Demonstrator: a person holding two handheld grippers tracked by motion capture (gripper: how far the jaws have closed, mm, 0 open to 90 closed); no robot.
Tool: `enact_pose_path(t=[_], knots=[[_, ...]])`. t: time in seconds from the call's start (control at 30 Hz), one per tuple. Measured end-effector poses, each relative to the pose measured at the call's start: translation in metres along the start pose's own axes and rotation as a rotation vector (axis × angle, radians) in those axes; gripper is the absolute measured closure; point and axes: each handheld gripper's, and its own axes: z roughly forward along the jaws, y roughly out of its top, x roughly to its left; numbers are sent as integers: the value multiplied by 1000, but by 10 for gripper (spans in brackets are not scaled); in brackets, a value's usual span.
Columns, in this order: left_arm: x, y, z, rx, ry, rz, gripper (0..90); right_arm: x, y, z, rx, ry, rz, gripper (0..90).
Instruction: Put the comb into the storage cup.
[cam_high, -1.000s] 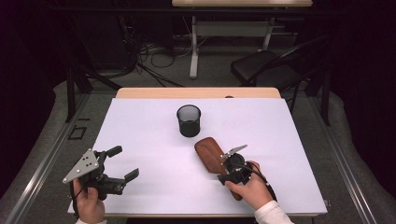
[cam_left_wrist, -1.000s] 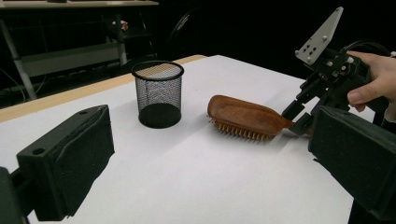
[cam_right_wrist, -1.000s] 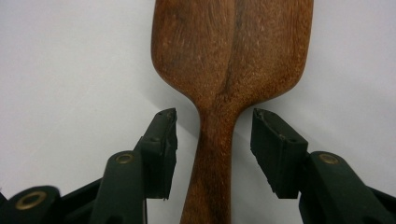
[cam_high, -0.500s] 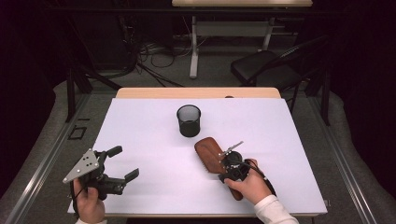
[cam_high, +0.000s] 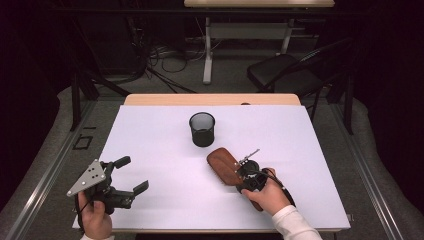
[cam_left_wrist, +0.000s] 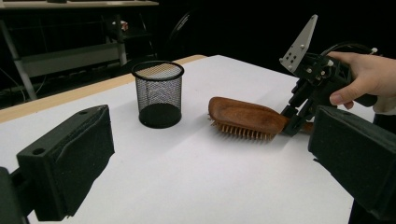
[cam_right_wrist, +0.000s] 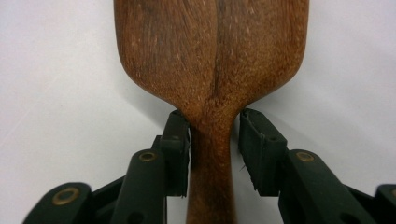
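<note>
White covering on the bench (cam_high: 150, 130) makes the few things on it easy to read against the dark room behind. Take the black mesh cup (cam_high: 202, 129) as the landmark: the wooden hairbrush (cam_high: 223, 165) lies just near it, on the person's side and a little to the right, bristles down, with its handle running back toward the person's right hand.

The right tongs (cam_right_wrist: 214, 140) straddle the neck of the brush where head narrows into handle. Their jaws have just been closing with the handle between them; the left pad looks to be touching the wood, while a slim gap shows at the right pad, so the grip is not yet made. To do this well, I judge it best to finish the squeeze squarely on the neck, level with the bench, so the tapered wood cannot slide out, and only then lift. A lopsided pinch would likely swing the heavier head down or nudge the brush toward the cup.

The left tongs (cam_high: 131, 176) hang well to the left of the cup, jaws apart and holding nothing.
</note>
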Motion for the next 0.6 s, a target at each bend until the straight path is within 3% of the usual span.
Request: enact_pose_path(t=[0.07, 0.1, 0.17, 0.27, 0.43, 0.47, 0.6], knots=[[0, 0, 0, 4, 0, 3, 4, -2, 1, 1, 6, -4, -22, 668], [0, 0, 0, 5, 1, 3, 4, -2, 0, 3, -5, -6, -16, 672], [0, 0, 0, 3, 1, 3, 4, -1, 1, 2, 29, -13, 8, 678], [0, 0, 0, 4, 4, 2, 4, -3, 2, 2, 24, -10, -41, 685], [0, 0, 0, 0, 3, 0, 4, -2, 5, 3, 41, -10, -53, 690], [0, 0, 0, 0, 3, 0, 4, -1, 5, 2, 53, -12, -29, 691], [0, 0, 0, 4, 4, 1, 4, -2, 5, 3, 44, -11, -75, 702]])
